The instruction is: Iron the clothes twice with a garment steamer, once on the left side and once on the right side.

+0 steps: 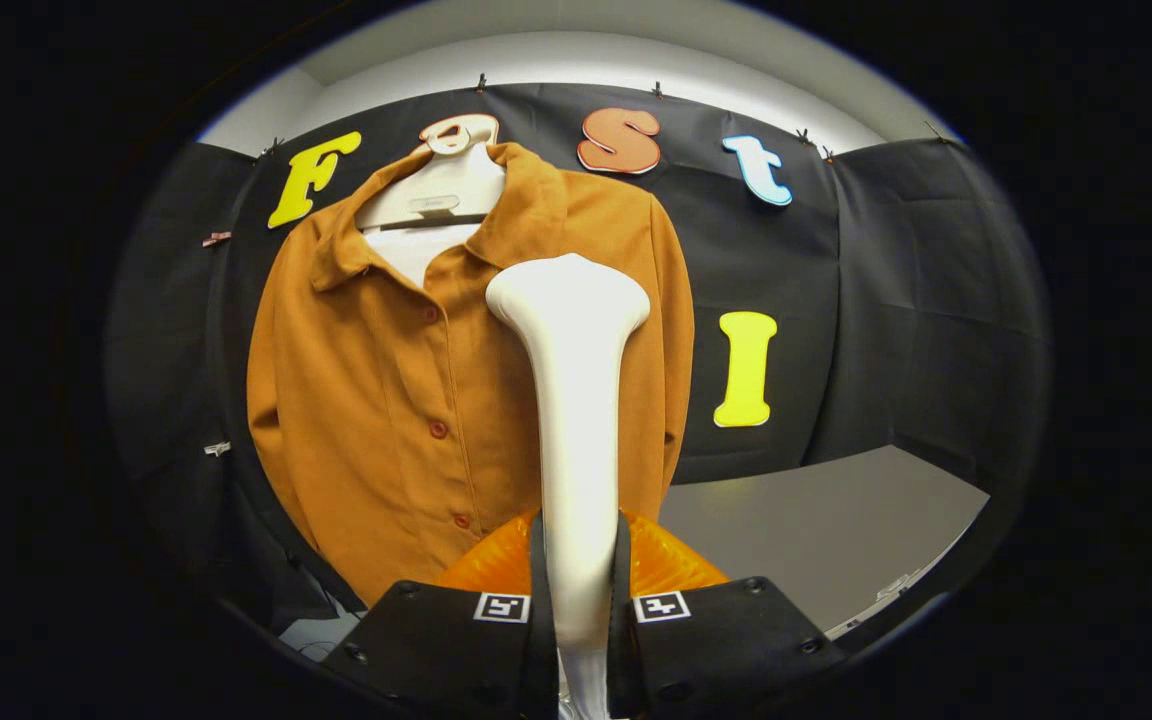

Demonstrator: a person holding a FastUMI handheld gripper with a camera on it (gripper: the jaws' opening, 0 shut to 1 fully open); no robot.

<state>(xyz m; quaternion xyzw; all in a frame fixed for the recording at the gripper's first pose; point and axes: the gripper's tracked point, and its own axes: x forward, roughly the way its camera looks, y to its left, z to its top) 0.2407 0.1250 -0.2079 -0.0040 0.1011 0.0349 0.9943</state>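
An orange-brown buttoned shirt (386, 400) hangs on a white hanger (436, 195) against the black booth wall. A white garment steamer (576, 400) stands upright between my fingers, with my gripper (578, 590) shut on its handle. Its wide head (568, 290) sits against the shirt's front near the collar, on the side right of the button row. An orange translucent part of the steamer (671, 565) bulges out behind the fingers, low down.
A grey tabletop (816, 530) stretches to the right of the shirt, below the black cloth wall. Small clips (217, 238) pin the cloth at the left of the shirt.
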